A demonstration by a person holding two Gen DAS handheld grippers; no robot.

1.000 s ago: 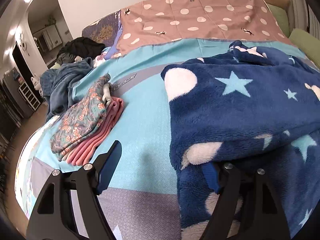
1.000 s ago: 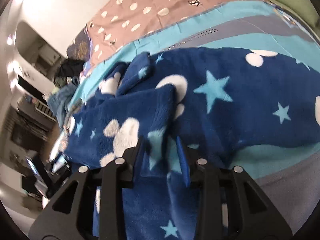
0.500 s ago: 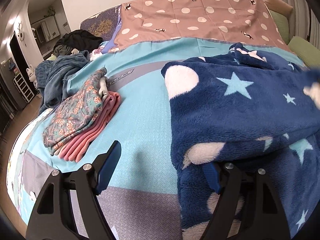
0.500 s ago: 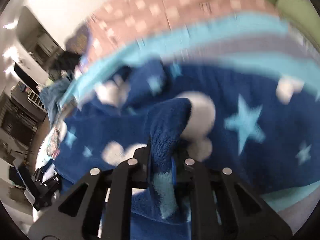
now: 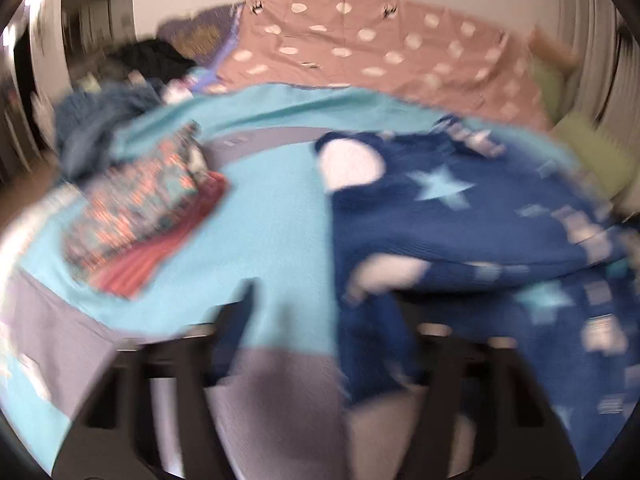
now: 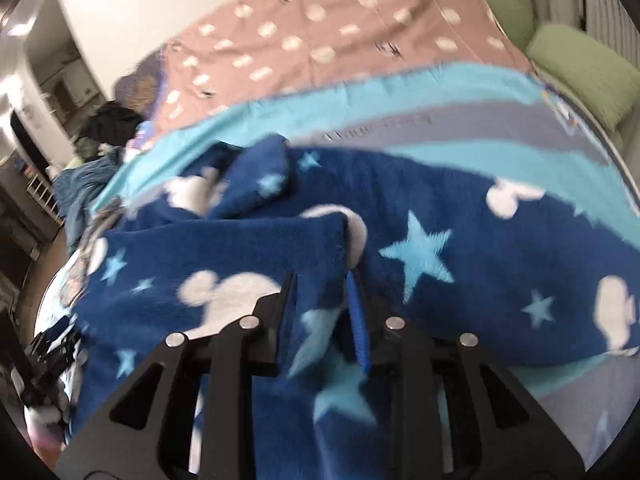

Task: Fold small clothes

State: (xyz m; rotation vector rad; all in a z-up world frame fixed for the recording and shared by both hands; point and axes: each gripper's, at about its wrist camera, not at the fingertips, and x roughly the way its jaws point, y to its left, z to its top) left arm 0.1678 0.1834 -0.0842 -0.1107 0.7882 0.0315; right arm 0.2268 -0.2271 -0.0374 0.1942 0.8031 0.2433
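Navy fleece garment [image 6: 460, 240] patterned with white mouse-head shapes and pale-blue stars, spread rumpled over the near right part of the turquoise-and-grey bed cover [image 6: 360, 96], one layer doubled back on itself with a thick rounded fold toward the near edge. Right gripper [image 6: 322, 312] low over that fold, jaws easing apart – a bunched ridge of the fleece between them, filling the gap and lying against both pads. Left gripper [image 5: 320, 320] at the garment's left border, seen through heavy blur, jaws drawing together but wide apart: the left finger over bare turquoise cover, clear of the cloth, the right finger tucked under the hanging fleece edge, so no pinch on the fabric. Toward the left edge of the bed, well apart from the fleece, a folded floral cloth [image 5: 136, 204] stacked on a folded coral ribbed cloth [image 5: 160, 252]. Beyond them, at the far-left corner, a loose heap of grey-blue and black clothes [image 5: 104, 132]. Along the far edge, a dusty-pink sheet with white dots [image 6: 320, 40] – and at the far-right corner, two pale-green cushions [image 6: 580, 68].
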